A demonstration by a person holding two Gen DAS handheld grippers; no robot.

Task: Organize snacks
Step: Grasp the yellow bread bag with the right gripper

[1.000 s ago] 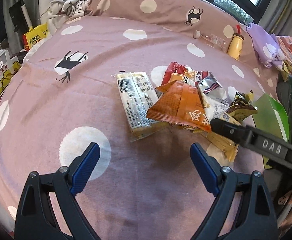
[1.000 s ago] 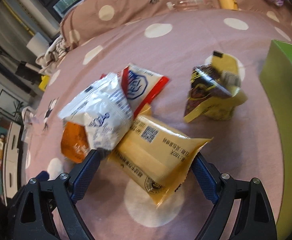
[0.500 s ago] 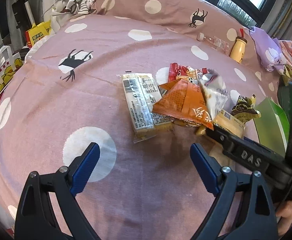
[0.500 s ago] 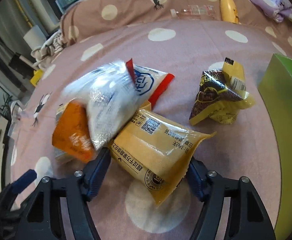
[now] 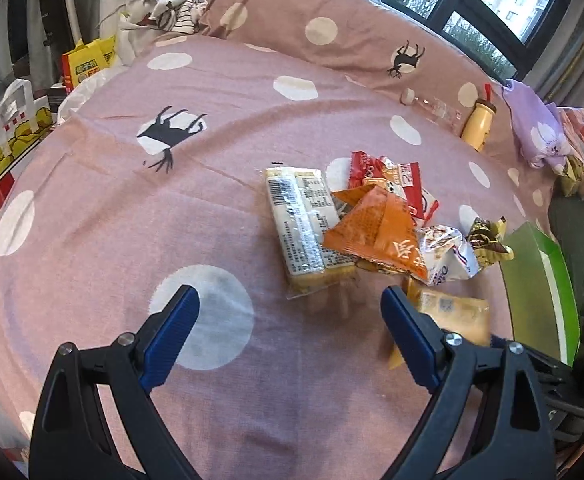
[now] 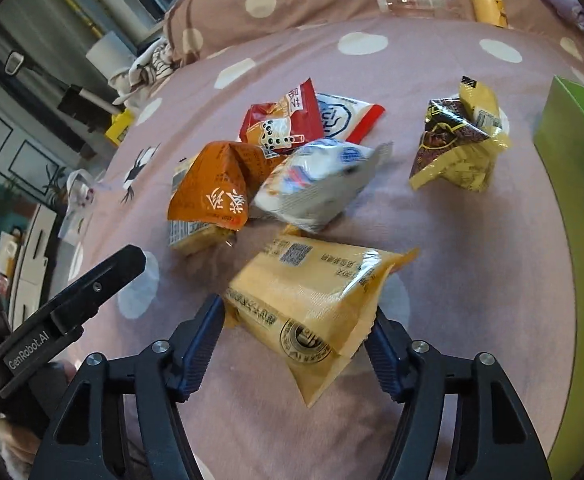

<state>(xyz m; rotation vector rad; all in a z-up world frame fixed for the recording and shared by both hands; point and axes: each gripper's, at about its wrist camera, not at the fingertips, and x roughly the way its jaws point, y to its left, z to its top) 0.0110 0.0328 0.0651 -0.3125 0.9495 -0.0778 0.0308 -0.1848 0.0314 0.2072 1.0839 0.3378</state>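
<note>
My right gripper (image 6: 298,344) is shut on a yellow snack packet (image 6: 316,300) and holds it just above the pink dotted bedspread (image 5: 132,208). The packet also shows in the left wrist view (image 5: 448,316). A heap of snacks lies beyond it: an orange packet (image 6: 216,188), a white packet (image 6: 320,184), a red packet (image 6: 284,120), a brown-and-yellow packet (image 6: 458,148) and a long cracker pack (image 5: 300,228). My left gripper (image 5: 290,332) is open and empty, low over the bedspread in front of the heap.
A green box (image 6: 572,184) stands at the right, also in the left wrist view (image 5: 544,280). A yellow bottle (image 5: 478,126) and a clear bottle (image 5: 432,104) lie by the pillow roll. Bags (image 5: 8,132) stand off the bed's left edge.
My right gripper has closed on the yellow packet and drawn it away from the heap. The white packet has slid off it. My left gripper has pulled back.
</note>
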